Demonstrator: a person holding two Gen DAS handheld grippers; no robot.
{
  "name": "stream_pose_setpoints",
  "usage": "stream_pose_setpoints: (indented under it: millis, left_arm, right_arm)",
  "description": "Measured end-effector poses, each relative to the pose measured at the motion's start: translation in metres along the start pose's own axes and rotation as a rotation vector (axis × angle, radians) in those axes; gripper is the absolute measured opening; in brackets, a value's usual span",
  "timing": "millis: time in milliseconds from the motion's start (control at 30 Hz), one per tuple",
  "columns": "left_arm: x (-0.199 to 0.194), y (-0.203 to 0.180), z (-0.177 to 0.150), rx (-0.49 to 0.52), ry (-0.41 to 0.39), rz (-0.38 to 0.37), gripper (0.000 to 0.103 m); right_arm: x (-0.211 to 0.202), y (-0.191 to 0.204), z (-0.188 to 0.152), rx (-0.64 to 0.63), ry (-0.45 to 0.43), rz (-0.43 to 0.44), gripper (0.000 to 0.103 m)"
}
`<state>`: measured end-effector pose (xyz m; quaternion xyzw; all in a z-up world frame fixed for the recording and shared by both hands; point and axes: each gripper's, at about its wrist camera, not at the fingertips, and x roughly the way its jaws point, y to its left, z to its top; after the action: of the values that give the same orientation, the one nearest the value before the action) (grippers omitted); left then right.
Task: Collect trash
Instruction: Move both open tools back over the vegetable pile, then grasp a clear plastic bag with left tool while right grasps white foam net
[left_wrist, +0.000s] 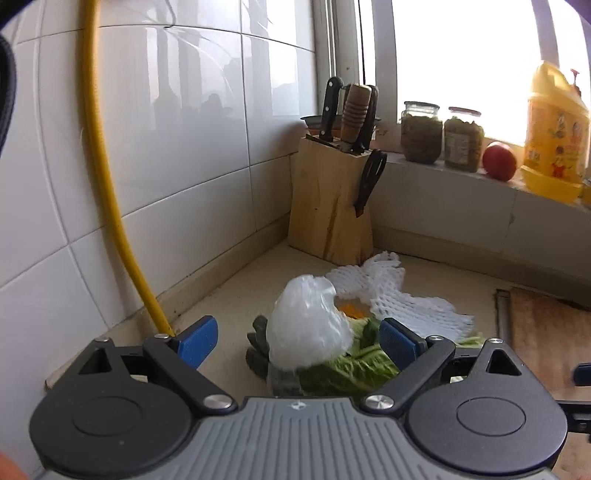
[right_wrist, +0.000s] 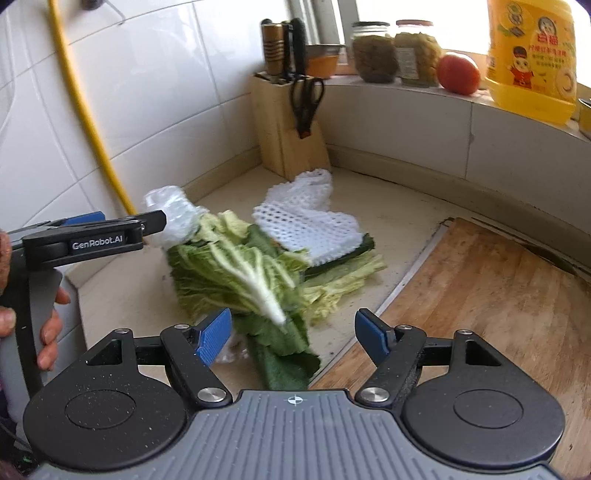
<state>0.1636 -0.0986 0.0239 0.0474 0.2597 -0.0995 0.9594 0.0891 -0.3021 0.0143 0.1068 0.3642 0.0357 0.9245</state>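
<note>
gaping wide, empty: left tool (left_wrist: 299, 341), right tool (right_wrist: 293, 334); cutting board (right_wrist: 480, 295) clear only in right view.

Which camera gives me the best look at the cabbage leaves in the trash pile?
The right wrist view: the cabbage leaves lie spread in plain sight. In the left wrist view the clear plastic bag and the gripper body hide most of them.

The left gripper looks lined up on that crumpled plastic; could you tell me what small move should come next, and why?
Probably close the left gripper on the crumpled clear plastic. Its jaws stand open with the plastic between the blue pads, atop the cabbage leaves. The right gripper is open too, hovering over the leaves and holding nothing.
</note>
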Motion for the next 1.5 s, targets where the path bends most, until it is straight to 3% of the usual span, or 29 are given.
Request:
stream_pose_setpoints:
  millis: [200,267,333,400,433,600,900,1367,1400,1433,1467,1500]
  left_arm:
    - [0.033,-0.003,0.007,0.022,0.02,-0.012,0.093]
    - [0.042,-0.001,0.008,0.026,0.031,-0.022,0.086]
    - [0.046,0.006,0.007,0.023,0.042,-0.036,0.052]
    - [0.049,0.018,0.005,-0.004,0.079,-0.072,0.035]
    - [0.049,0.024,0.003,-0.016,0.093,-0.091,0.032]
    - [0.041,0.048,0.001,-0.057,0.103,-0.154,0.027]
    - [0.019,0.072,0.02,-0.125,0.0,-0.232,0.026]
    - [0.053,0.065,0.026,-0.139,0.028,-0.299,0.026]
    - [0.056,0.064,0.026,-0.139,0.032,-0.306,0.026]
    - [0.057,0.064,0.027,-0.138,0.035,-0.31,0.026]
    - [0.059,0.063,0.028,-0.136,0.038,-0.311,0.026]
    - [0.06,0.063,0.028,-0.136,0.041,-0.311,0.026]
  right_arm:
    - [0.007,-0.003,0.006,0.023,-0.002,-0.033,0.079]
    - [0.01,-0.004,0.012,0.029,-0.005,-0.043,0.079]
    - [0.014,-0.005,0.019,0.033,-0.015,-0.062,0.079]
    - [0.018,-0.005,0.025,0.038,-0.022,-0.074,0.079]
    - [0.021,-0.005,0.027,0.034,-0.024,-0.078,0.079]
    - [0.045,-0.003,0.046,-0.007,-0.015,-0.11,0.077]
    - [0.11,0.001,0.08,-0.11,0.047,-0.117,0.078]
    - [0.166,0.009,0.09,-0.183,0.123,-0.08,0.08]
    - [0.17,0.006,0.091,-0.173,0.132,-0.081,0.077]
    - [0.175,0.002,0.091,-0.156,0.147,-0.082,0.067]
    - [0.179,-0.004,0.092,-0.129,0.167,-0.081,0.047]
    - [0.184,-0.012,0.092,-0.087,0.197,-0.077,0.035]
